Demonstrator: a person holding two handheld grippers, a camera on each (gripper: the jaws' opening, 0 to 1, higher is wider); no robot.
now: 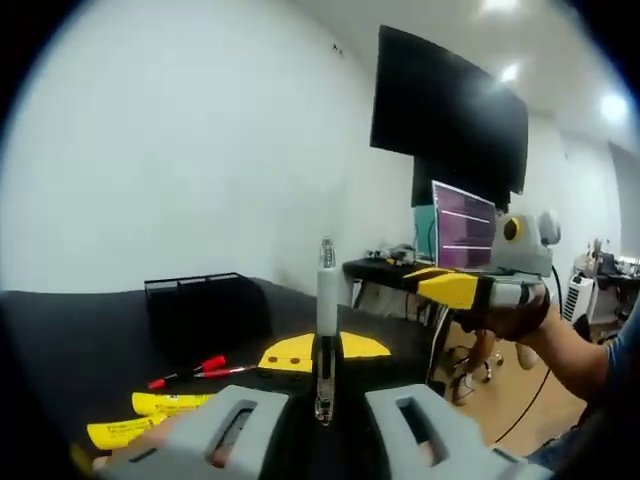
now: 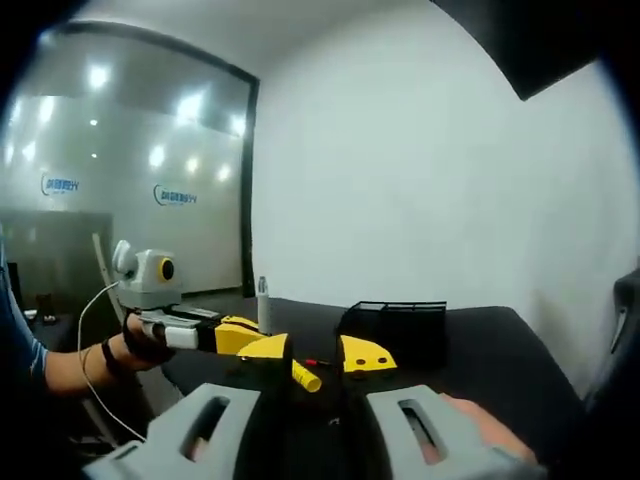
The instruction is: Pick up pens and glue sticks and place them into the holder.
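- Table (image 1: 80,340), black-topped and broad, runs under everything in the left gripper view; in the right gripper view the same dark top (image 2: 500,350) stretches toward the white wall.
- Big dark monitor (image 1: 450,110) hangs on the wall in the left gripper view, with a smaller lit screen (image 1: 463,225) glowing below it.
- Black mesh holder (image 1: 205,300) sits toward the back of the table, well apart from the loose items; in the right gripper view it (image 2: 400,325) stands just behind the yellow sheet.
- Left gripper (image 1: 325,405) rises from the bottom of its own view, jaws clamped on a pen held upright; from the right gripper view it (image 2: 262,335) comes in from the left in a person's hand, yellow jaws closed on that same white pen.
- Right gripper (image 2: 312,420) has its grey jaws spread wide with nothing between them; in the left gripper view it (image 1: 440,287) hovers at the right, yellow jaws forward, off the table edge.
- Yellow sheet (image 1: 322,350) lies flat on the table behind the held pen.
- Yellow labels (image 1: 150,415) lie at the near left.
- Pen (image 1: 326,300), white-bodied with a clear tip up top, stands vertical in the left jaws, above the table and short of the holder.
- Red pens (image 1: 200,370) lie together on the table, near the yellow sheet's left side.
- Yellow glue stick (image 2: 306,377) lies on the table just ahead of the right jaws.
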